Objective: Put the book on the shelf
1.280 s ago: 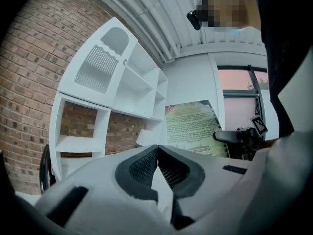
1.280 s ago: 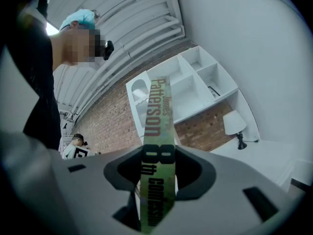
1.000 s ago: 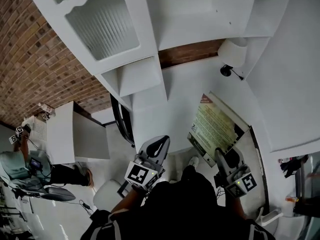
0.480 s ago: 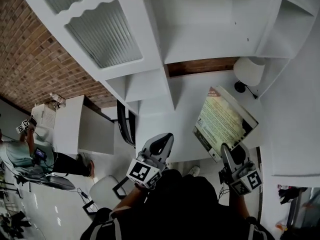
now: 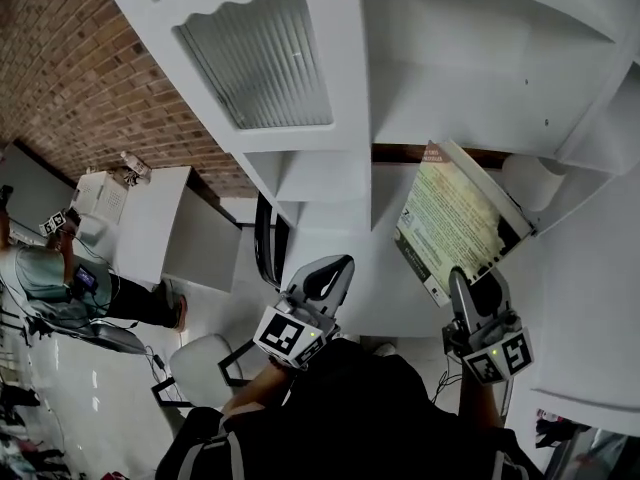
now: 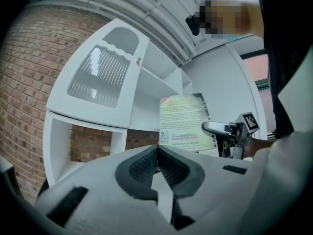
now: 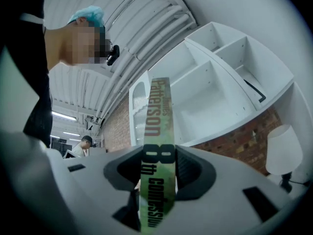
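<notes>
My right gripper (image 5: 470, 280) is shut on a green-covered book (image 5: 450, 218), gripping it near its lower edge. In the right gripper view the book's spine (image 7: 157, 146) stands between the jaws, which press it from both sides. The book is held up in front of the white shelf unit (image 5: 480, 98), at the height of its open compartments. My left gripper (image 5: 335, 268) sits lower and to the left, shut with nothing in it; its pads (image 6: 157, 165) meet. The left gripper view also shows the book (image 6: 183, 121) and the right gripper (image 6: 215, 127).
The shelf unit has a ribbed glass door (image 5: 265, 58) on the left and a brick wall (image 5: 80, 88) behind. A white lamp (image 7: 283, 151) stands at the right of the lower shelf. A person (image 5: 50, 278) sits at a desk far left. A white chair (image 5: 200, 373) is below.
The right gripper has raised the book up toward the shelf compartments. The view has tilted upward, so the cabinet door fills more of the frame. The left gripper has stayed shut.
</notes>
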Action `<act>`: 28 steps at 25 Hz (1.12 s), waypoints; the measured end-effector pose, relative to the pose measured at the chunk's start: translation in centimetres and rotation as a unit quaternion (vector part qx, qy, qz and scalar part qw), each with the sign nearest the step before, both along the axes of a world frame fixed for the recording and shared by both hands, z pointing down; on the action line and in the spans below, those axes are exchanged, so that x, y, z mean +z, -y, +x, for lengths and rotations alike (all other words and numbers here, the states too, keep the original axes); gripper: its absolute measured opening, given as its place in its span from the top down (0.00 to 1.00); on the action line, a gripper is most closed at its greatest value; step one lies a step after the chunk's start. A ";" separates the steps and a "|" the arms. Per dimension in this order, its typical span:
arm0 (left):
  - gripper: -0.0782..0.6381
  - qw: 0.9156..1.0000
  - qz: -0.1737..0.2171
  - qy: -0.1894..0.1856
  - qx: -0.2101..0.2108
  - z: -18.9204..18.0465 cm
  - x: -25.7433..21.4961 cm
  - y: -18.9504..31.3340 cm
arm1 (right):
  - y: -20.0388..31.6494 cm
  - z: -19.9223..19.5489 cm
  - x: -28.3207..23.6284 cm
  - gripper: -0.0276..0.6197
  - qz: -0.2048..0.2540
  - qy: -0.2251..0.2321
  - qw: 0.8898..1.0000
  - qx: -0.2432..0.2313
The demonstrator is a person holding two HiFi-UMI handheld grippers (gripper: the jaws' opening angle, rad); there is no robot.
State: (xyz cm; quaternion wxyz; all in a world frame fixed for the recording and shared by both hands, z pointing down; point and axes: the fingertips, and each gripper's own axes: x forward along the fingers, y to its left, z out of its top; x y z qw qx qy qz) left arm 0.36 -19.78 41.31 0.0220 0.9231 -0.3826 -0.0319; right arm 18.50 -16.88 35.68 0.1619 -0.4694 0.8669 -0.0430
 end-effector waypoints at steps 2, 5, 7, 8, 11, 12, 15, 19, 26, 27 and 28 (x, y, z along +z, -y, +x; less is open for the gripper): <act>0.87 1.000 0.007 -0.004 -0.008 -0.7 -0.8 1.2 | 1.5 -0.6 -1.1 0.70 0.010 -0.002 1.000 -0.001; 0.87 1.000 0.022 -0.009 -0.016 -1.2 -2.1 2.7 | 3.5 -1.0 -3.1 0.70 0.026 0.004 1.000 -0.001; 0.87 0.999 0.034 -0.011 -0.021 -1.4 -2.8 3.2 | 4.3 -0.9 -4.3 0.70 0.037 0.006 0.999 0.005; 0.87 0.999 0.031 -0.010 -0.029 -1.8 -2.8 3.4 | 4.7 -0.9 -4.9 0.70 0.043 0.006 0.999 0.009; 0.87 0.998 0.017 -0.012 -0.063 -3.2 -3.3 4.5 | 5.6 -0.9 -6.8 0.70 0.063 0.003 0.998 0.020; 0.87 0.997 0.017 -0.018 -0.067 -3.6 -3.5 5.0 | 5.9 -0.8 -7.6 0.70 0.070 0.002 0.997 0.024; 0.87 0.997 0.031 -0.035 -0.068 -4.0 -4.8 6.5 | 7.2 -0.6 -10.0 0.70 0.092 -0.013 0.995 0.040; 0.87 0.996 0.062 -0.024 -0.061 -3.4 -7.1 8.4 | 10.0 -0.6 -12.5 0.70 0.106 -0.037 0.992 0.063; 0.87 0.995 0.089 -0.007 -0.055 -2.5 -7.3 7.7 | 10.8 -0.4 -12.7 0.70 0.111 -0.044 0.989 0.085; 0.87 0.995 0.090 -0.005 -0.053 -2.3 -7.3 7.7 | 11.1 -0.4 -12.8 0.70 0.112 -0.046 0.989 0.088; 0.87 0.995 0.090 -0.003 -0.051 -2.3 -7.4 8.1 | 11.8 -0.5 -12.9 0.70 0.112 -0.048 0.988 0.091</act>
